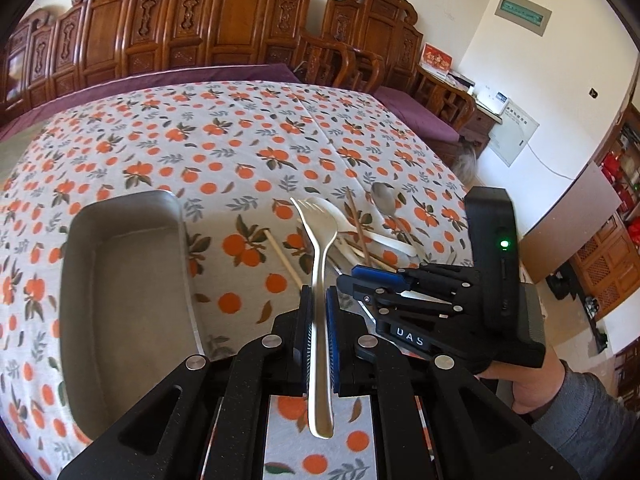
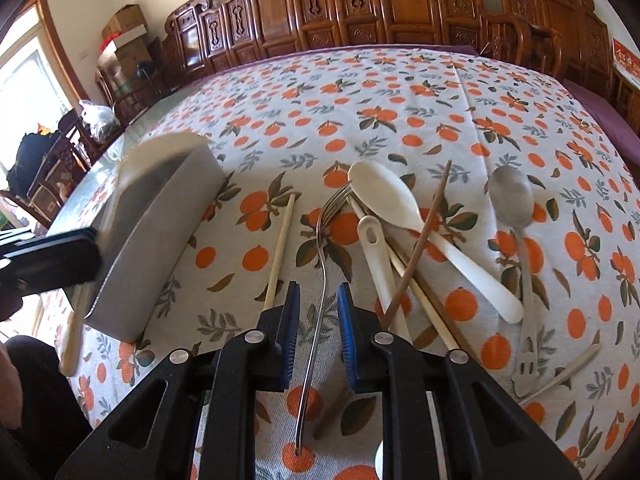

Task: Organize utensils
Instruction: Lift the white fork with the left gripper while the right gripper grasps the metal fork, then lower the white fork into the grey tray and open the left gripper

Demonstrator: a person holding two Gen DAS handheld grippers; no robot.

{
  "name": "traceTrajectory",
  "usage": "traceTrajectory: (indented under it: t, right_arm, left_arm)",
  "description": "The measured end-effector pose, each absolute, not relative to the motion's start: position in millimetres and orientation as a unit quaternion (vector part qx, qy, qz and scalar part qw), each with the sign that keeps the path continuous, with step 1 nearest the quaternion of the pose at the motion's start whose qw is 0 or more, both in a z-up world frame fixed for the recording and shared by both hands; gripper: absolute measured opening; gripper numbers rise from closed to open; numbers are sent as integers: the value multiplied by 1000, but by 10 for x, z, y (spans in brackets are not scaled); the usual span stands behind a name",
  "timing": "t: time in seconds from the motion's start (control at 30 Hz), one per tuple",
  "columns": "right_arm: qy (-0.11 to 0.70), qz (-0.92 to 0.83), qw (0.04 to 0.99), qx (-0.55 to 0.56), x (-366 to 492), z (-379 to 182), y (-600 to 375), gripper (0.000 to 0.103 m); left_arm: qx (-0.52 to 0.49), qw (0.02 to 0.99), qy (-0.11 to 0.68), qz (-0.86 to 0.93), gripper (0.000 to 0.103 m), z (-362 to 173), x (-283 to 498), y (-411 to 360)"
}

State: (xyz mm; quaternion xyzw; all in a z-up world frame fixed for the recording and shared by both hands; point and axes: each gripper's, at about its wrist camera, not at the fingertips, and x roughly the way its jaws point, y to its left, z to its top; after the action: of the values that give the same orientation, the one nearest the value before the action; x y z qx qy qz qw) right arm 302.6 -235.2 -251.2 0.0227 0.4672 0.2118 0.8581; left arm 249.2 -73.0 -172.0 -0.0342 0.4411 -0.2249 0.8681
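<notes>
Right now the left gripper (image 1: pixel 319 322) is clamped on the handle of a pale spork (image 1: pixel 320 240), tines pointing away toward 12 o'clock and lifted clear of the cloth. The grey tray (image 1: pixel 80 280) sits at about 9 o'clock from it, apparently nothing in it yet. To finish this step well, I would swing the spork left over the tray's near rim, lower it until it lies flat along the tray's long side, and only then let go, so it does not bounce out.

Meanwhile the right gripper (image 2: pixel 319 332) straddles the thin handle of a metal fork (image 2: pixel 320 272) that lies on the orange-print tablecloth (image 2: pixel 400 92); its blue pads (image 2: pixel 294 320) stand slightly apart on either side and do not appear to press the handle. Closing squarely on so slim a handle calls for keeping it centred, or it may slip sideways.

From the fork, toward 2 o'clock, lies a heap: a white spoon (image 2: pixel 400 208), a smaller white utensil handle (image 2: pixel 378 256), a brown chopstick (image 2: pixel 424 240) crossing over them, and a pale chopstick (image 2: pixel 424 300) beneath. A metal spoon (image 2: pixel 514 204) lies at 3 o'clock, another pale chopstick (image 2: pixel 282 248) at 10 o'clock. The fork's tines touch the white spoon's bowl, so lifting may drag it. The two grippers work close together and could collide.
</notes>
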Motion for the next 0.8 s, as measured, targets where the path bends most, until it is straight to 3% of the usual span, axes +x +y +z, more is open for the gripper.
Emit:
traceTrajectory:
  t: [0.37, 0.8]
  right_arm:
    - [477, 195, 857, -4, 3037, -2607, -2277, 3]
    - [428, 227, 875, 0, 2841, -2250, -2260, 3]
  left_arm:
    - [-24, 877, 438, -199, 6, -1658, 2410, -431]
    - [-25, 883, 440, -160, 6, -1690, 2575, 4]
